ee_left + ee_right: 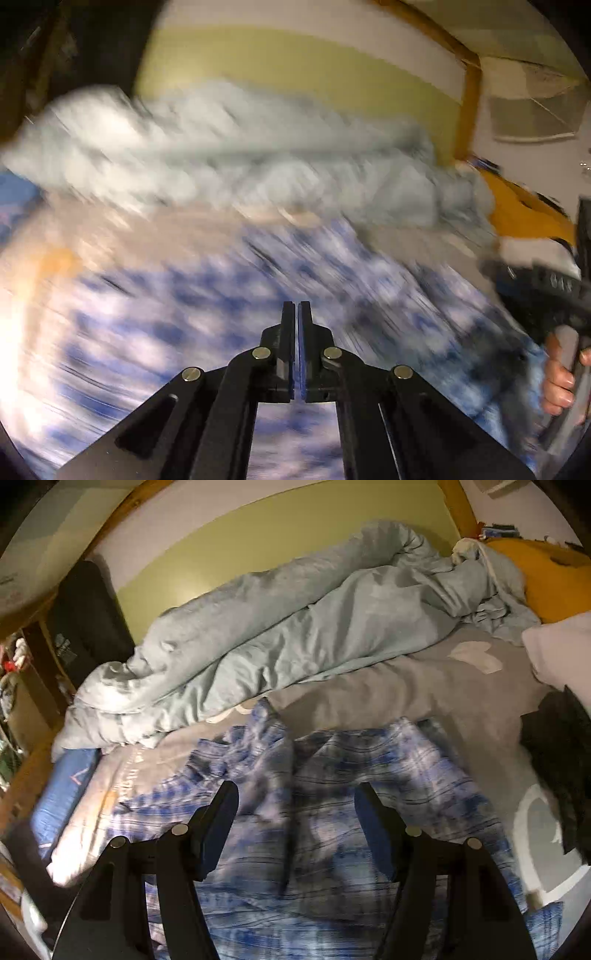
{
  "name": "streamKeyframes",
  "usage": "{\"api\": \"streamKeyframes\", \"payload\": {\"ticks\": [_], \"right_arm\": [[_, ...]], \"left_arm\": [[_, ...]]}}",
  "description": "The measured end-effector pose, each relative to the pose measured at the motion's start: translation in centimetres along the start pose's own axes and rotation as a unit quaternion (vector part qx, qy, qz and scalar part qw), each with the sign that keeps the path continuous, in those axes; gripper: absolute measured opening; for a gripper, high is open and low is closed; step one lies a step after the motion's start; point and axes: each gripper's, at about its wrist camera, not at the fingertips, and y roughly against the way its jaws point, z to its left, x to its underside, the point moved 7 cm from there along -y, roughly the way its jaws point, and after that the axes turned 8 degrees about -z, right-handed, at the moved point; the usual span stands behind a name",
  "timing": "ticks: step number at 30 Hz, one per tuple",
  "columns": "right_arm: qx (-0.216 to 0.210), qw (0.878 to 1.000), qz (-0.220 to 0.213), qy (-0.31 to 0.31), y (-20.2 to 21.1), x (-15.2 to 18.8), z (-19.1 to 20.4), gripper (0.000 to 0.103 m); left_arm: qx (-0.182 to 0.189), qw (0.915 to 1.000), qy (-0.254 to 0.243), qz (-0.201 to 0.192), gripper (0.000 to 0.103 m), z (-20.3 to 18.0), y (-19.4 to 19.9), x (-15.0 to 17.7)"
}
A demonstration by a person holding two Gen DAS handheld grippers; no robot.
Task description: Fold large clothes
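Note:
A blue and white plaid shirt (314,812) lies spread on the grey bed sheet (424,694). My right gripper (297,794) is open just above the shirt, its jaws wide apart over a fold. In the left wrist view the picture is heavily motion-blurred. My left gripper (297,308) has its jaws pressed together over the plaid shirt (221,295); a thin blue edge shows between the pads. The right gripper with the hand on it (561,332) shows at the right edge of that view.
A crumpled pale blue duvet (277,635) lies along the far side of the bed against a green wall (295,535). A yellow pillow (554,576), a white pillow (561,646) and dark clothing (561,746) are at the right. A wooden bed frame (22,775) runs along the left.

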Motion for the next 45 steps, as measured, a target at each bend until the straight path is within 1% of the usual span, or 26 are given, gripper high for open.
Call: {"api": "streamKeyframes", "payload": {"ticks": [2, 3, 5, 6, 7, 9, 11, 13, 14, 15, 17, 19, 24, 26, 27, 28, 29, 30, 31, 33, 35, 38, 40, 42, 44, 45], "right_arm": [[0.004, 1.000, -0.002, 0.000, 0.1, -0.1, -0.2, 0.064], [0.005, 1.000, -0.003, 0.000, 0.0, -0.1, -0.2, 0.064], [0.009, 1.000, 0.001, 0.002, -0.2, 0.1, -0.3, 0.064], [0.014, 1.000, 0.007, 0.005, -0.4, 0.3, -0.3, 0.064], [0.019, 1.000, 0.012, 0.007, -0.6, 0.4, -0.4, 0.064], [0.023, 1.000, 0.017, 0.008, -0.9, 0.7, -0.5, 0.064], [0.025, 0.999, 0.021, 0.008, -1.1, 0.9, -0.6, 0.064], [0.027, 0.999, 0.021, 0.007, -1.1, 0.9, -0.7, 0.064], [0.026, 0.999, 0.021, 0.006, -1.1, 0.9, -0.7, 0.064], [0.026, 0.999, 0.021, 0.005, -1.1, 0.9, -0.7, 0.064], [0.024, 1.000, 0.019, 0.003, -1.0, 0.8, -0.8, 0.064], [0.022, 1.000, 0.017, 0.001, -0.8, 0.7, -0.8, 0.064], [0.019, 1.000, 0.015, -0.004, -0.6, 0.5, -0.9, 0.064], [0.017, 1.000, 0.015, -0.005, -0.6, 0.5, -0.9, 0.064], [0.015, 1.000, 0.016, -0.006, -0.6, 0.5, -0.8, 0.064], [0.011, 1.000, 0.015, -0.007, -0.6, 0.5, -0.8, 0.064], [0.008, 1.000, 0.015, -0.007, -0.6, 0.6, -0.6, 0.064], [0.006, 1.000, 0.016, -0.007, -0.6, 0.6, -0.6, 0.064], [0.006, 1.000, 0.015, -0.006, -0.6, 0.6, -0.5, 0.064], [0.011, 1.000, 0.015, -0.005, -0.6, 0.6, -0.5, 0.064], [0.014, 1.000, 0.015, -0.006, -0.6, 0.6, -0.5, 0.064], [0.015, 1.000, -0.001, -0.020, -0.2, 0.3, -0.8, 0.064], [0.008, 1.000, -0.012, -0.024, 0.2, -0.1, -0.9, 0.064], [0.008, 1.000, -0.016, -0.022, 0.4, -0.3, -0.9, 0.064], [0.012, 1.000, -0.014, -0.017, 0.4, -0.3, -0.8, 0.064], [0.013, 1.000, -0.010, -0.013, 0.2, -0.2, -0.8, 0.064]], "left_arm": [[-0.047, 0.9986, -0.021, -0.014, 0.002, 2.5, 0.8, -1.3], [-0.069, 0.9971, -0.032, -0.008, 0.002, 3.7, 0.9, -1.4], [-0.077, 0.9965, -0.024, 0.022, 0.002, 5.6, 0.2, -1.0], [-0.051, 0.9974, 0.003, 0.051, 0.002, 6.3, -0.5, -0.4], [-0.006, 0.9955, 0.044, 0.083, 0.002, 6.7, -1.3, 0.6], [0.063, 0.9849, 0.103, 0.123, 0.002, 6.1, -2.7, 2.0], [0.106, 0.9761, 0.119, 0.147, 0.002, 4.5, -3.5, 2.9], [0.133, 0.9708, 0.117, 0.161, 0.004, 2.6, -3.9, 3.5], [0.144, 0.9676, 0.116, 0.172, 0.013, 1.6, -4.3, 4.0], [0.149, 0.9655, 0.114, 0.181, 0.020, 0.7, -4.4, 4.5], [0.144, 0.9655, 0.103, 0.191, 0.047, -0.2, -4.6, 5.1], [0.118, 0.9715, 0.076, 0.191, 0.053, -0.9, -4.8, 5.9], [0.113, 0.9714, 0.062, 0.199, 0.055, -2.4, -6.5, 7.4], [0.099, 0.9738, 0.038, 0.201, 0.055, -2.7, -7.0, 7.9], [0.103, 0.9740, 0.033, 0.199, 0.055, -3.0, -7.0, 8.0], [0.110, 0.9731, 0.033, 0.200, 0.048, -3.1, -7.0, 7.9], [0.111, 0.9725, 0.033, 0.202, 0.034, -3.0, -7.0, 7.9], [0.107, 0.9730, 0.032, 0.202, 0.025, -3.0, -7.1, 7.9], [0.107, 0.9733, 0.032, 0.201, 0.006, -2.8, -7.2, 7.9], [0.100, 0.9768, 0.024, 0.188, 0.003, -2.8, -6.9, 7.5], [0.099, 0.9820, 0.018, 0.160, 0.003, -2.8, -6.1, 6.5], [0.085, 0.9931, 0.004, 0.081, 0.003, -2.0, -3.4, 3.0], [0.051, 0.9976, -0.008, 0.047, 0.003, -0.7, -1.9, 1.3], [-0.002, 0.9996, -0.006, 0.026, 0.003, 1.7, -0.9, -0.2], [-0.042, 0.9980, 0.020, 0.042, 0.003, 4.3, -0.7, -0.6], [-0.062, 0.9954, 0.048, 0.055, 0.003, 6.3, -0.7, -0.6]]}}
